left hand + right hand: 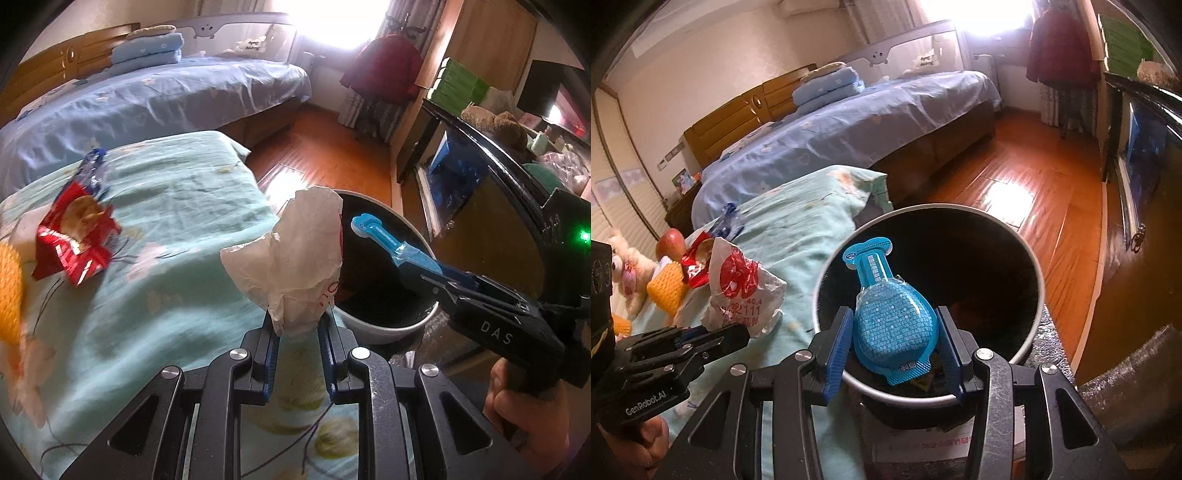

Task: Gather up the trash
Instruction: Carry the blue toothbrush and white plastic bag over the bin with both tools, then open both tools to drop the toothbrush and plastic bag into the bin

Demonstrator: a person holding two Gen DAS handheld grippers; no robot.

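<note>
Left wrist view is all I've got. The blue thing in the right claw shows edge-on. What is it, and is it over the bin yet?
Observer: A flat blue flask-shaped sachet, gripped across its round body by the right claw; it hangs over the bin opening.
Operator: Anything in the bin?
Observer: Dark inside; a scrap of yellow and dark packaging shows at the bottom, under the sachet.
Operator: Any print on my white bag?
Observer: Yes, the crumpled white bag in the left claw has a red round logo with printed digits below.
</note>
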